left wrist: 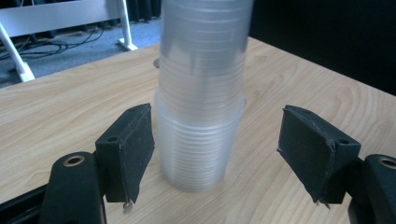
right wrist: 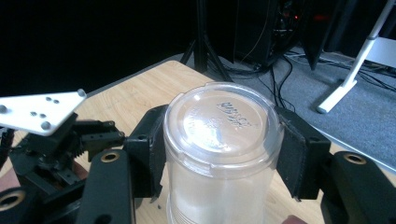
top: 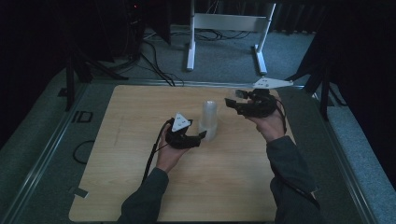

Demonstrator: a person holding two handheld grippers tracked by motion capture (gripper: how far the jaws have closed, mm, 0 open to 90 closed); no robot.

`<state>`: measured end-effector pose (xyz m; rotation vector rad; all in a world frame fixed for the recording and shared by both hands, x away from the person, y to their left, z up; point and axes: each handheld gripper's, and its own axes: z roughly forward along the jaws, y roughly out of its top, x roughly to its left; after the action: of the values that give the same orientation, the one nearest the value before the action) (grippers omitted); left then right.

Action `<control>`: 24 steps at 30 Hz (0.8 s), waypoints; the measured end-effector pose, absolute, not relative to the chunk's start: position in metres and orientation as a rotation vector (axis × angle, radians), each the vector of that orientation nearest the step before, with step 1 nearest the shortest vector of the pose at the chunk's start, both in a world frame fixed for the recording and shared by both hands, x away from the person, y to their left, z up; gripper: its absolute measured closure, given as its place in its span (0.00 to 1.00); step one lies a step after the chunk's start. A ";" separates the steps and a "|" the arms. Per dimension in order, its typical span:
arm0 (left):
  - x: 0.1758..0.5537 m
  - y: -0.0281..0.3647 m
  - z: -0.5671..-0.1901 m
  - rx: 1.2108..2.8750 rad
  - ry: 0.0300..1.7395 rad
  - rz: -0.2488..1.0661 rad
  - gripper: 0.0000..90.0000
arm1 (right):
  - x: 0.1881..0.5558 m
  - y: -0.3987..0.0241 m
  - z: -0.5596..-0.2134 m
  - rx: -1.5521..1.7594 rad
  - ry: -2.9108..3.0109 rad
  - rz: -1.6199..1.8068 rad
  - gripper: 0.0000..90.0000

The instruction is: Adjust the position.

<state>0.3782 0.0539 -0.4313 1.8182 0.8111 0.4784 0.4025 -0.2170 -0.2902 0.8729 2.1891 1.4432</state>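
A stack of clear plastic cups stands upside down in the middle of the wooden table. My left gripper is low at the stack's base, open, one jaw to each side of the lowest cups. Its left pad is close to the cup wall and the right pad stands well off. My right gripper is held higher, at the stack's right. In its own view its open jaws flank the top cup; I cannot tell whether the pads touch it.
A white desk frame and loose cables are on the grey floor beyond the table's far edge. A metal rail runs along the table's left side. The left gripper's white plate sits beside the stack.
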 end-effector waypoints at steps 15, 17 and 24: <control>0.360 0.044 -0.423 1.806 0.715 0.462 0.29 | 0.389 -0.231 -0.320 0.944 2.206 1.500 0.46; 0.357 0.042 -0.422 1.809 0.695 0.460 0.29 | 0.388 -0.232 -0.324 0.959 2.205 1.515 0.46; 0.353 0.036 -0.418 1.797 0.657 0.450 0.29 | 0.386 -0.232 -0.339 0.991 2.233 1.549 0.46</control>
<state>0.3533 0.0358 -0.4182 1.7969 0.6566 0.4497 0.3860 -0.2316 -0.3387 0.9914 2.2332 1.5495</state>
